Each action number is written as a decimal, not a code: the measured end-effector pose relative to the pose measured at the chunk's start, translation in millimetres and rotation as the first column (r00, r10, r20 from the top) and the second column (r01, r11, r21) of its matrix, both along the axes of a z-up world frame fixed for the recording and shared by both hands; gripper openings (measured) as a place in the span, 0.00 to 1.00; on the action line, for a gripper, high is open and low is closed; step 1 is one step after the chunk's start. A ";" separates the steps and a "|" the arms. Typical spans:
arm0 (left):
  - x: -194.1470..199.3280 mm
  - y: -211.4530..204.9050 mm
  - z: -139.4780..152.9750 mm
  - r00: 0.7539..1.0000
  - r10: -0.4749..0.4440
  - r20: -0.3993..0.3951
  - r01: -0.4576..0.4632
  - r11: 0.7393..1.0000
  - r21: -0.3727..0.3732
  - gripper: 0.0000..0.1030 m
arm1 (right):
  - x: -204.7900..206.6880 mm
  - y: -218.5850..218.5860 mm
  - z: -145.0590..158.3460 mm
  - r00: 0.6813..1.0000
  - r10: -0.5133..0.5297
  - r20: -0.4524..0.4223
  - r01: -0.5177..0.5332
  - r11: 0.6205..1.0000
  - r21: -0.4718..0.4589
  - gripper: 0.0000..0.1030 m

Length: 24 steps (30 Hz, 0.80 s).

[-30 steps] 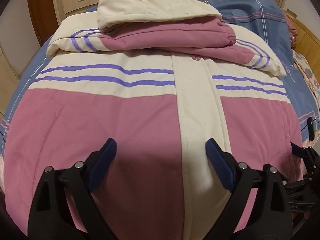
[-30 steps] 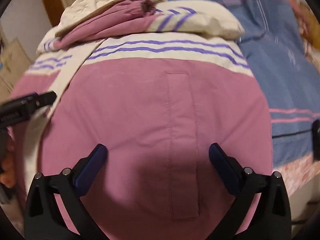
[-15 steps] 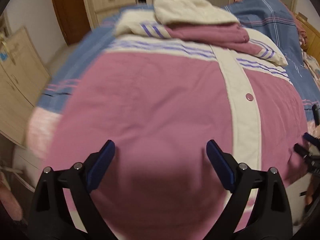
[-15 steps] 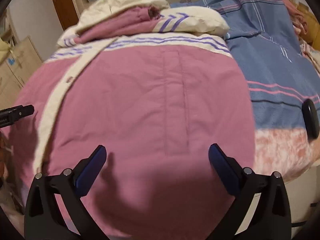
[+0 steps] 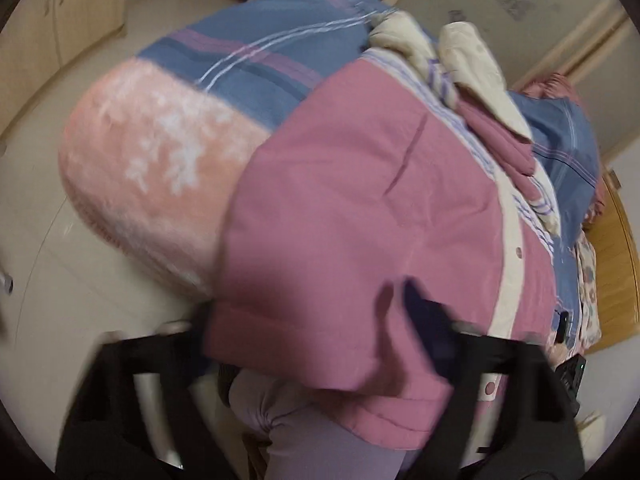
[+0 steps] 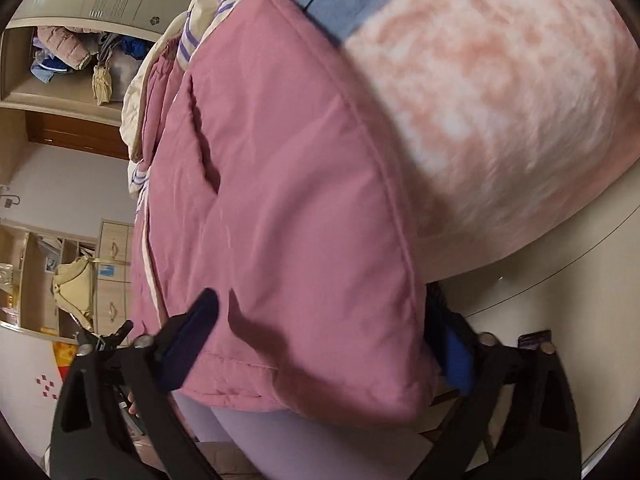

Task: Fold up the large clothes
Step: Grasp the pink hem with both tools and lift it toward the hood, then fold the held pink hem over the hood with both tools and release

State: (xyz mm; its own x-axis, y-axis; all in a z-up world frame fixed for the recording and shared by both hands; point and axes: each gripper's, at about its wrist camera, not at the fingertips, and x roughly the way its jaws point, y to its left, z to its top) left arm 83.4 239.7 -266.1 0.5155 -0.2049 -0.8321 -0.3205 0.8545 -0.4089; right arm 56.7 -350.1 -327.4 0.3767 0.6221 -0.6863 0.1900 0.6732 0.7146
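A large pink and cream padded jacket [image 5: 360,208] with purple stripes lies on the bed, sleeves and hood folded across its top. Its hem hangs over the bed's near edge. My left gripper [image 5: 316,332] is open, its jaws straddling the hem's left corner: one finger lies on top of the fabric, the other is below it. The view is blurred. In the right wrist view the jacket [image 6: 280,184] fills the middle, and my right gripper [image 6: 324,340] is open with its jaws on either side of the hem's right corner.
The bed carries a blue striped cover [image 5: 256,52] and a pink fluffy blanket [image 5: 152,168] that hangs over its edge. Pale floor [image 5: 48,264] lies below. Wooden cabinets and shelves with clothes [image 6: 64,56] stand behind. The person's lilac trousers [image 6: 272,436] are under the hem.
Both grippers have dropped from above the jacket's body to its hem at the bed edge and rolled outward, left to the left corner, right to the right corner. Both stay open.
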 end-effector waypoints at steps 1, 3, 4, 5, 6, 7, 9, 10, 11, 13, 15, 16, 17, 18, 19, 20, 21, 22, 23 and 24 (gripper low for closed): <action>0.6 2.8 -3.7 1.000 -0.004 -0.006 0.004 0.999 -0.043 0.41 | -1.5 1.5 2.3 1.000 0.017 0.009 -0.017 1.000 0.005 0.47; -2.8 6.3 -3.3 1.000 -0.006 0.028 0.010 0.992 -0.127 0.27 | -4.4 2.4 10.2 0.999 0.038 0.032 -0.040 0.998 0.049 0.31; -3.2 4.0 -2.7 0.999 -0.011 0.040 0.017 0.990 -0.137 0.23 | -3.4 2.4 18.0 0.998 0.046 0.048 -0.051 0.994 0.093 0.20; -4.6 2.9 1.9 0.998 -0.015 0.061 0.024 0.989 -0.144 0.19 | -2.1 -1.9 23.5 0.997 0.046 0.064 -0.054 0.990 0.134 0.15; -6.3 1.1 8.3 0.996 -0.021 0.090 0.035 0.987 -0.156 0.17 | -2.4 -3.5 29.8 0.996 0.040 0.084 -0.054 0.984 0.171 0.13; -12.2 2.3 15.3 0.993 -0.027 0.117 0.046 0.985 -0.167 0.14 | -1.7 -5.6 39.5 0.993 0.032 0.118 -0.056 0.977 0.205 0.12; -15.2 4.3 39.4 0.976 -0.040 0.215 0.090 0.970 -0.226 0.13 | 3.9 -8.2 67.3 0.978 0.021 0.209 -0.074 0.965 0.250 0.11; -11.9 5.4 50.4 0.966 -0.041 0.256 0.107 0.962 -0.250 0.13 | 8.6 -8.0 80.2 0.969 0.018 0.246 -0.083 0.963 0.255 0.11; -7.1 6.3 63.3 0.953 -0.036 0.302 0.120 0.956 -0.266 0.13 | 15.4 -6.3 96.6 0.956 0.018 0.292 -0.096 0.962 0.257 0.11; 8.9 2.6 97.6 0.922 -0.030 0.385 0.119 0.971 -0.208 0.13 | 34.4 -3.7 136.7 0.920 0.022 0.392 -0.127 0.962 0.244 0.11; 25.0 -4.1 125.7 0.899 -0.049 0.436 0.115 0.985 -0.127 0.13 | 55.1 -4.6 170.3 0.884 0.021 0.466 -0.146 0.961 0.235 0.11; 38.8 -8.4 141.7 0.886 -0.056 0.459 0.110 0.990 -0.091 0.13 | 65.6 -4.9 187.6 0.867 0.018 0.498 -0.147 0.964 0.221 0.11; 55.1 -11.4 155.6 0.880 -0.055 0.473 0.104 0.992 -0.076 0.13 | 76.4 -6.4 202.4 0.851 0.018 0.526 -0.146 0.968 0.203 0.11; 66.0 -11.3 163.6 0.877 -0.053 0.477 0.100 0.992 -0.074 0.13 | 88.4 -4.7 217.1 0.834 0.018 0.551 -0.142 0.973 0.183 0.11; 84.9 -13.2 175.7 0.875 -0.051 0.481 0.095 0.993 -0.067 0.14 | 104.2 -5.2 232.4 0.817 0.016 0.576 -0.133 0.978 0.162 0.10; 101.3 -14.8 185.8 0.874 -0.049 0.484 0.086 0.995 -0.055 0.14 | 119.4 -4.5 244.1 0.807 0.011 0.591 -0.122 0.981 0.148 0.10; 113.9 -14.1 193.5 0.873 -0.049 0.485 0.078 0.996 -0.040 0.14 | 131.0 -5.7 250.0 0.802 0.004 0.597 -0.110 0.984 0.141 0.10; 137.9 -18.3 203.9 0.875 -0.053 0.481 0.068 0.998 -0.013 0.14 | 152.0 -5.4 258.8 0.801 -0.011 0.598 -0.089 0.987 0.137 0.10; 157.6 -23.9 209.4 0.879 -0.057 0.474 0.058 0.998 0.012 0.14 | 168.9 -3.0 263.4 0.802 -0.022 0.597 -0.072 0.989 0.133 0.10; 172.7 -25.0 214.4 0.882 -0.058 0.467 0.049 0.998 0.031 0.14 | 190.6 -2.2 268.5 0.804 -0.036 0.593 -0.046 0.991 0.122 0.10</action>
